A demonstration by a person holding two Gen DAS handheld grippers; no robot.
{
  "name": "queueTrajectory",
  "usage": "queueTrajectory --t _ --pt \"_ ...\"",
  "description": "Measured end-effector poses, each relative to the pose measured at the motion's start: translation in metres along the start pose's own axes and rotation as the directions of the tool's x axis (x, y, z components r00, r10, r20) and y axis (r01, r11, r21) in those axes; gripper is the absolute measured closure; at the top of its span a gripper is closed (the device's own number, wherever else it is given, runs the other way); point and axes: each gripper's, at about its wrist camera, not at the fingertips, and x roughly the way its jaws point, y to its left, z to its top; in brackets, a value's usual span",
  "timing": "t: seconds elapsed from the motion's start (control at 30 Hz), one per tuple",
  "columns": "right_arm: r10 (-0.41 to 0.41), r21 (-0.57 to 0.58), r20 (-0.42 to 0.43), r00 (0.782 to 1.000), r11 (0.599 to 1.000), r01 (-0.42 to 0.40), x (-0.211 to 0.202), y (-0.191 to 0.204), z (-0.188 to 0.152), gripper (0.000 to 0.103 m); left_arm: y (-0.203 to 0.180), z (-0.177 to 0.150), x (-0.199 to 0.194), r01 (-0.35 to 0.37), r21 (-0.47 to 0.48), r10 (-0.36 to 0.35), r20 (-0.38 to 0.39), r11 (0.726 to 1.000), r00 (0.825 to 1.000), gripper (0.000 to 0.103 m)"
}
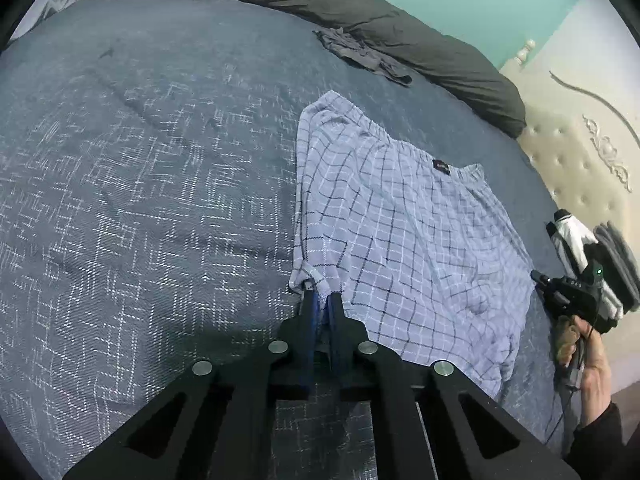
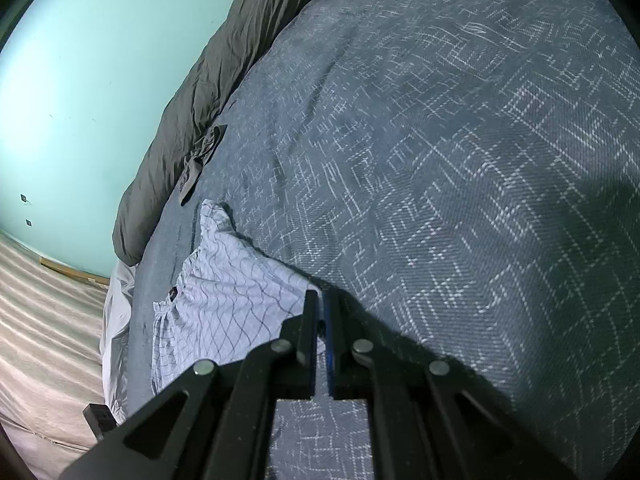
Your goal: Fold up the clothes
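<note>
Light blue checked shorts (image 1: pixel 404 240) lie spread on the dark blue patterned bedspread (image 1: pixel 140 200). My left gripper (image 1: pixel 320 292) is shut on the near left hem corner of the shorts. In the right wrist view the shorts (image 2: pixel 228 292) lie to the left, and my right gripper (image 2: pixel 322 294) is shut on their edge at the fingertips. The right gripper also shows in the left wrist view (image 1: pixel 568 292), held by a hand at the right side of the shorts.
A crumpled dark grey garment (image 1: pixel 360 54) lies near the rolled grey duvet (image 1: pixel 320 4) at the far edge. A beige tufted headboard (image 1: pixel 580 168) stands to the right. Folded grey clothes (image 1: pixel 618 264) sit at the right. A mint wall (image 2: pixel 80 100) and striped floor (image 2: pixel 40 320) lie beyond the bed.
</note>
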Motion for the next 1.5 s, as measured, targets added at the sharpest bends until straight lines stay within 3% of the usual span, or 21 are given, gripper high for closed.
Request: queueTrajectory --t 0.3,0.43,0.9,1.03,1.23,1.37,1.5 --pt "-0.007 -0.003 0.011 1.0 1.0 0.007 0.001 0.001 0.001 0.1 0.038 0.003 -0.041 -0.002 -0.12 0.013 0.093 0.993 0.996 0.099" --pt "-0.01 -0.003 0.015 1.0 1.0 0.01 0.0 0.001 0.0 0.1 0.057 0.002 -0.039 -0.033 -0.16 0.046 0.082 0.987 0.996 0.099" --pt "-0.012 0.006 0.018 1.0 1.0 0.011 -0.001 0.0 -0.005 0.1 0.09 -0.003 -0.028 -0.009 -0.323 0.032 0.065 0.946 0.997 0.099" --pt "-0.009 0.009 0.018 1.0 1.0 0.009 -0.001 0.0 -0.005 0.1 0.081 0.001 -0.024 -0.052 -0.286 0.068 0.044 0.957 0.997 0.099" --pt "-0.006 0.011 0.014 1.0 1.0 0.005 -0.001 0.001 -0.006 0.1 0.06 0.013 -0.033 -0.091 -0.21 0.11 0.078 0.973 0.991 0.097" --pt "-0.006 0.012 0.013 1.0 1.0 0.006 -0.001 0.001 -0.006 0.1 0.06 0.013 -0.026 -0.079 -0.179 0.092 0.064 0.981 0.994 0.072" --pt "-0.004 0.013 0.012 1.0 1.0 0.004 0.001 0.002 -0.007 0.1 0.06 0.014 -0.009 -0.089 -0.159 0.096 0.037 0.983 0.995 0.073"
